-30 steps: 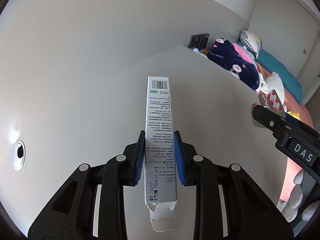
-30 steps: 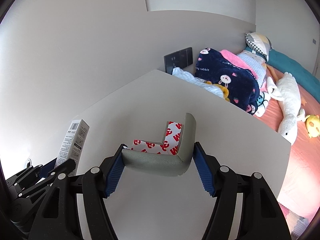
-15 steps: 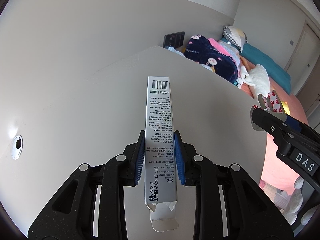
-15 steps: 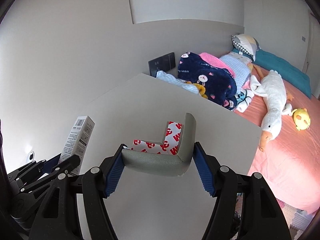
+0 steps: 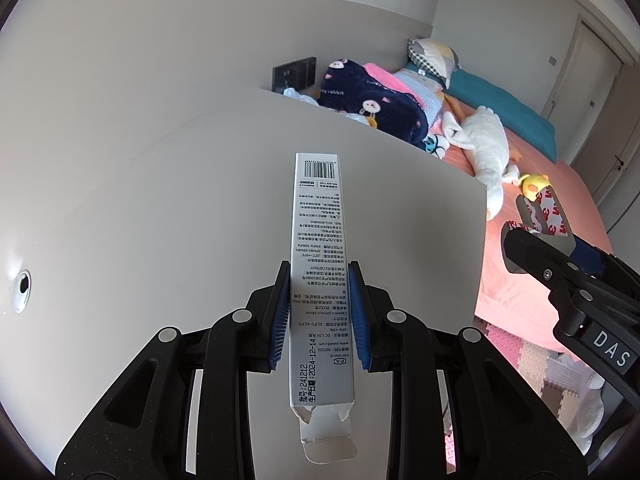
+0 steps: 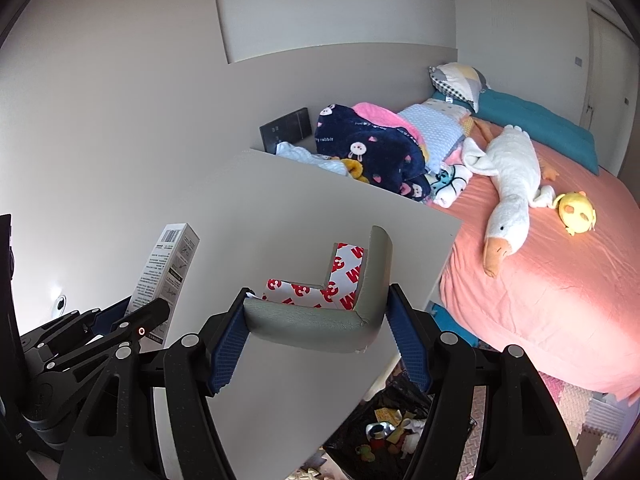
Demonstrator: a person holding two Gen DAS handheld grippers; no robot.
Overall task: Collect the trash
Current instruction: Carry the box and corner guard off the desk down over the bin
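My left gripper [image 5: 319,312] is shut on a long silver carton [image 5: 318,264] with a barcode and printed text, its open flap toward me. It is held above the white table [image 5: 180,208]. My right gripper [image 6: 316,328] is shut on a grey L-shaped corner guard [image 6: 320,324] with red-and-white adhesive backing, over the table's front right corner. The carton also shows in the right wrist view [image 6: 166,276], and the corner guard in the left wrist view [image 5: 540,216].
A bed with a pink sheet [image 6: 540,280] lies to the right, with a white goose toy [image 6: 508,188], a yellow toy [image 6: 576,212] and piled blankets [image 6: 368,148]. A dark bag holding trash [image 6: 384,428] sits on the floor below the table corner. A cable hole [image 5: 22,290] is in the table at left.
Both grippers have swung right with their loads still held; more of the bed and the table's right edge show, and the trash bag on the floor has come into the right wrist view.
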